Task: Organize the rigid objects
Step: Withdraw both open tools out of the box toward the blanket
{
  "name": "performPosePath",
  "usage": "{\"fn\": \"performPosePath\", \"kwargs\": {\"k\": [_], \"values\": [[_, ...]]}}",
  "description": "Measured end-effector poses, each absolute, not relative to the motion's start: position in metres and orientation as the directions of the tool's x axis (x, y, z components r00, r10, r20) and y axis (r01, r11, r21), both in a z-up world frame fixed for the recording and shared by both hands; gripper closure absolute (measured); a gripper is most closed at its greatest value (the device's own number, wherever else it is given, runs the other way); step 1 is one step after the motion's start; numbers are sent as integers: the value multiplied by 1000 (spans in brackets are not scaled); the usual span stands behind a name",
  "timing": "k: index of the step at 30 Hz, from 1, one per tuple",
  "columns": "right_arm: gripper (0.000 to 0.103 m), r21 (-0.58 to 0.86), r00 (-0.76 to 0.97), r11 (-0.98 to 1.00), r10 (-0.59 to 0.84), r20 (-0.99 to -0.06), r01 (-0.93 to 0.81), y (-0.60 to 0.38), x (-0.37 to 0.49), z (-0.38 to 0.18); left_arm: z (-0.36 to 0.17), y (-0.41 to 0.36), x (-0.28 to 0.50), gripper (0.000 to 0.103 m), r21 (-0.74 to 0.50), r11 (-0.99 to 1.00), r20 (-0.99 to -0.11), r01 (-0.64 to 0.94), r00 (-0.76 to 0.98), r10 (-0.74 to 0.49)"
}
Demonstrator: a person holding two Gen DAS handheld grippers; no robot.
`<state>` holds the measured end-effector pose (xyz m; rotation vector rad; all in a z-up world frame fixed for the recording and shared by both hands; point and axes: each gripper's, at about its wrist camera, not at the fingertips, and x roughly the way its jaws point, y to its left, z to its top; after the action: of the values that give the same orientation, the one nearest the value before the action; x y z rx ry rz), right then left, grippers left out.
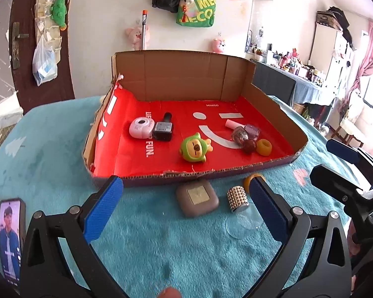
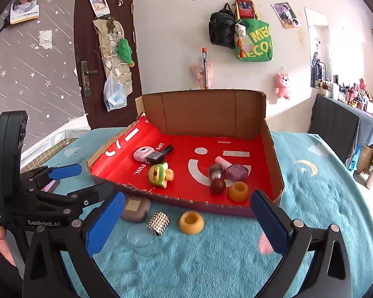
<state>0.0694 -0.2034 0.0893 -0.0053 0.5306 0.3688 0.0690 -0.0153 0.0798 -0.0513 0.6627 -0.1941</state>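
Both tongs wide open, nothing gripped: left tongs (image 1: 186, 208) hover over the brown square case (image 1: 197, 198) and the studded-cap glass bottle (image 1: 238, 206); right tongs (image 2: 187, 219) frame the amber ring (image 2: 191, 222). 3 items sit on the teal-covered bench (image 1: 62, 149) just outside the cardboard tray (image 1: 271, 104) front wall (likely staged for loading). Already in the tray: green toy (image 1: 194, 147), nail polish bottles, 1 more amber ring (image 1: 264, 147). Each tool looks lined up for its nearest pick.
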Motion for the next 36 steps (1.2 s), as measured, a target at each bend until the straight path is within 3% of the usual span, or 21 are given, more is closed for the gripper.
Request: {"fn": "performPosePath", "kwargs": {"k": [36], "values": [[1, 99, 721, 942, 311, -619, -322, -202, 55, 36, 22, -15, 58, 0, -133, 982, -740, 134, 645, -189]]}}
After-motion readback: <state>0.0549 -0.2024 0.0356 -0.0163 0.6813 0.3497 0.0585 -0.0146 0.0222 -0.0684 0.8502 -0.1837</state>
